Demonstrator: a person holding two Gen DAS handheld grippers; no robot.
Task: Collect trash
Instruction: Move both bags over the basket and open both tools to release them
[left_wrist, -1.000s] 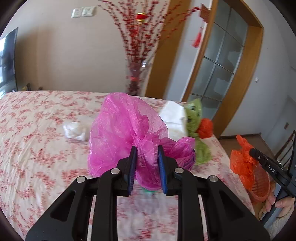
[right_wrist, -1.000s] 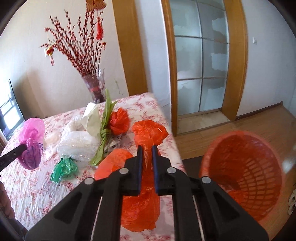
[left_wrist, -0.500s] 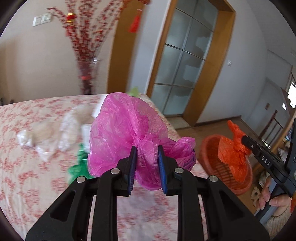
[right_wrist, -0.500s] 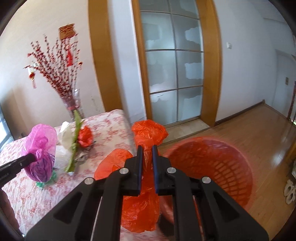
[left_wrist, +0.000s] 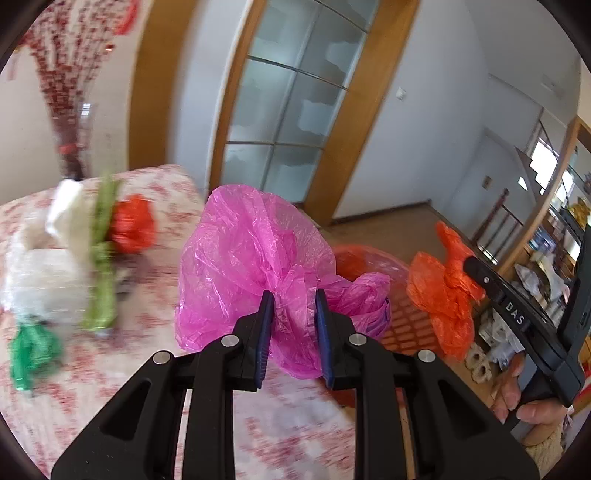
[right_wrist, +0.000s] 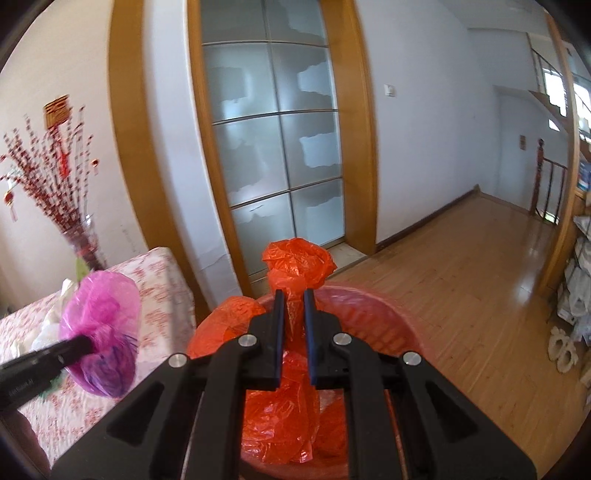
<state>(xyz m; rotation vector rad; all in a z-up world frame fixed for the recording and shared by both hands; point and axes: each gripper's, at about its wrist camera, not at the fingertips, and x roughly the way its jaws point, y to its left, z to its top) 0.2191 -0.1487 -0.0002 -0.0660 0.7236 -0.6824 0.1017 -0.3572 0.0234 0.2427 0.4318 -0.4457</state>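
left wrist view: left gripper (left_wrist: 293, 312) clamped on pink bag (left_wrist: 251, 258), held over tablecloth edge, orange basket (left_wrist: 369, 258) behind it. orange bag (left_wrist: 443, 291) in right gripper at far right. other trash on table (left_wrist: 110, 369).

right wrist view: right gripper (right_wrist: 293, 317) pinches orange bag (right_wrist: 295, 266) over basket (right_wrist: 373, 317). pink bag (right_wrist: 101, 325) at left.

Basket (left_wrist: 402, 325) on floor right of table (left_wrist: 288, 435); bags (left_wrist: 55, 280) on table.

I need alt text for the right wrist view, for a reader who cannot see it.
The right gripper is shut on an orange plastic bag above a red basket. At left, the left gripper holds a pink bag over a floral tablecloth.
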